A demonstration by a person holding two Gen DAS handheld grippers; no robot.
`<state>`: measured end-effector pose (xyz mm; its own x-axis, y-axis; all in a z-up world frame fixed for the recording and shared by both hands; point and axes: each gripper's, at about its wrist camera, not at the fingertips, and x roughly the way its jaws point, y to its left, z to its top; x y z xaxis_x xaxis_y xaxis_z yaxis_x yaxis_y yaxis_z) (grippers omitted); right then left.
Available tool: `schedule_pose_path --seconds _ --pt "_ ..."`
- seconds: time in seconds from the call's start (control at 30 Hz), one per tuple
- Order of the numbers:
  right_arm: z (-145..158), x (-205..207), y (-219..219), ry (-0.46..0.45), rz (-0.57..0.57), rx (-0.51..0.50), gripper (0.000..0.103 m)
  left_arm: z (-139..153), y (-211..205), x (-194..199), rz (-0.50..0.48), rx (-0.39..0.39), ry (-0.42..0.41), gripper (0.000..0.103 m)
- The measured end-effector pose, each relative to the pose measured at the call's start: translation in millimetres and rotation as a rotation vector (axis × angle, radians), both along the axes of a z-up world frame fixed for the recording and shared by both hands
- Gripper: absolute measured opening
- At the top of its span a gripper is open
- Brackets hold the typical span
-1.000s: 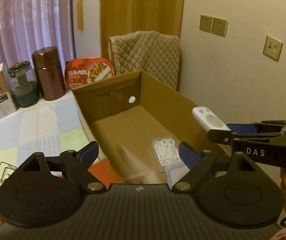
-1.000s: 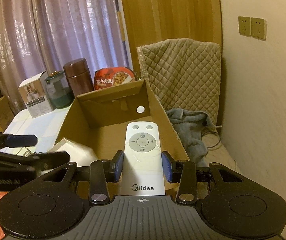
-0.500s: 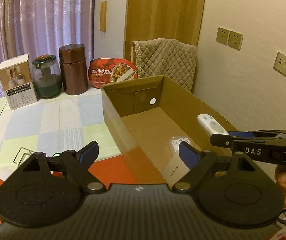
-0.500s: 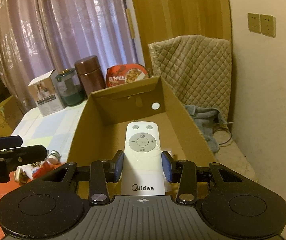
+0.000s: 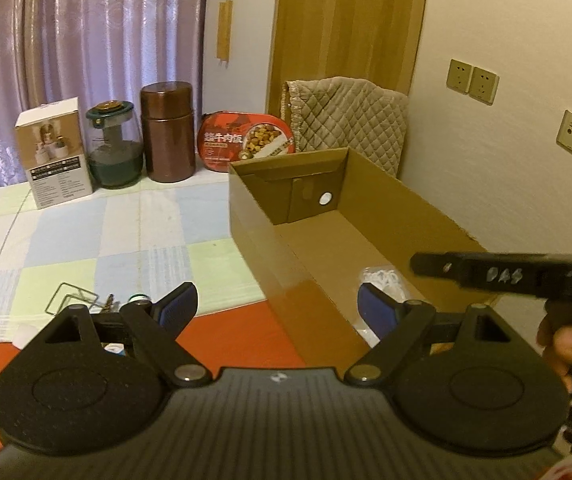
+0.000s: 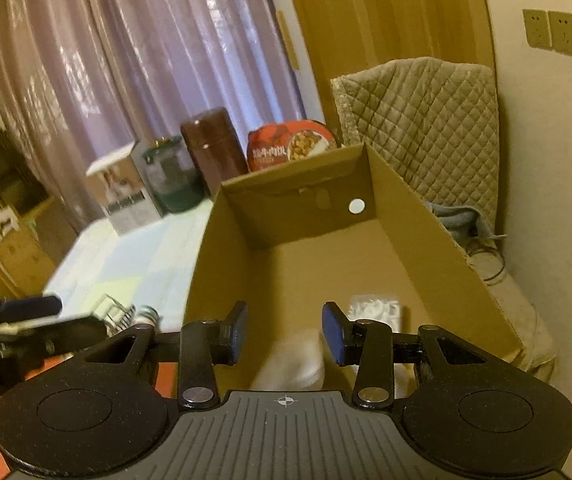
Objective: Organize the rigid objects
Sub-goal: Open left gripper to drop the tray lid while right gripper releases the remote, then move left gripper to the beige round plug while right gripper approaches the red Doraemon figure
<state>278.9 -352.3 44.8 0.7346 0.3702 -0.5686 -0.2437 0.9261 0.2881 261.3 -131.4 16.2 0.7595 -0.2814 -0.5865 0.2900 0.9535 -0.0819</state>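
An open cardboard box (image 5: 438, 216) stands on the table's right side, also seen from above (image 6: 418, 208). A clear packet of small white pieces (image 6: 374, 310) lies on its floor (image 5: 382, 280). My right gripper (image 6: 286, 320) hovers over the box's near end with its jaws opening. A blurred white remote (image 6: 292, 364) is below the pads, free of them. From the side, the right gripper (image 5: 418, 264) shows as a black arm over the box. My left gripper (image 5: 276, 304) is open and holds nothing, above the box's near left wall; it also shows in the right wrist view (image 6: 80, 314).
A wire clip (image 5: 72, 296), screws and a light bulb (image 6: 148, 314) lie on the checked cloth. A white carton (image 5: 54, 152), glass jar (image 5: 114, 148), brown canister (image 5: 168, 132) and red food bowl (image 5: 246, 144) line the back. A quilted chair (image 5: 346, 116) stands behind the box.
The right gripper's jaws have widened and the white remote has slipped out of them, down toward the box floor. My left gripper has drawn away to the left, off the box.
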Motion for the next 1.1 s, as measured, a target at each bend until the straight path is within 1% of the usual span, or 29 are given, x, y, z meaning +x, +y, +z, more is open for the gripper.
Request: schedule_pose_path --seconds 0.07,0.1,0.23,0.43,0.63,0.77,0.9,1.1 --pt "7 -4 0 -0.021 -0.006 0.005 0.055 0 7 -3 0.009 -0.006 0.001 0.084" --pt "10 -8 1 -0.032 -0.006 0.004 0.056 -1 12 -5 0.016 -0.010 0.003 0.084" --pt "22 -23 8 -0.066 -0.004 -0.009 0.058 -1 30 -14 0.040 -0.021 0.008 0.084" --pt "36 -55 27 -0.116 0.030 -0.016 0.060 2 62 -38 0.081 -0.030 0.005 0.084" --pt "44 -86 50 -0.155 0.063 -0.009 0.062 2 103 -67 0.152 -0.024 -0.001 0.084" --pt "40 -101 67 -0.158 0.089 -0.015 0.064 -1 132 -86 0.203 -0.004 -0.006 0.084" --pt "28 -113 90 -0.142 0.138 -0.032 0.066 -8 162 -100 0.255 0.008 0.001 0.084" --pt "4 -119 123 -0.100 0.194 -0.045 0.066 -19 194 -104 0.307 0.018 0.024 0.084"
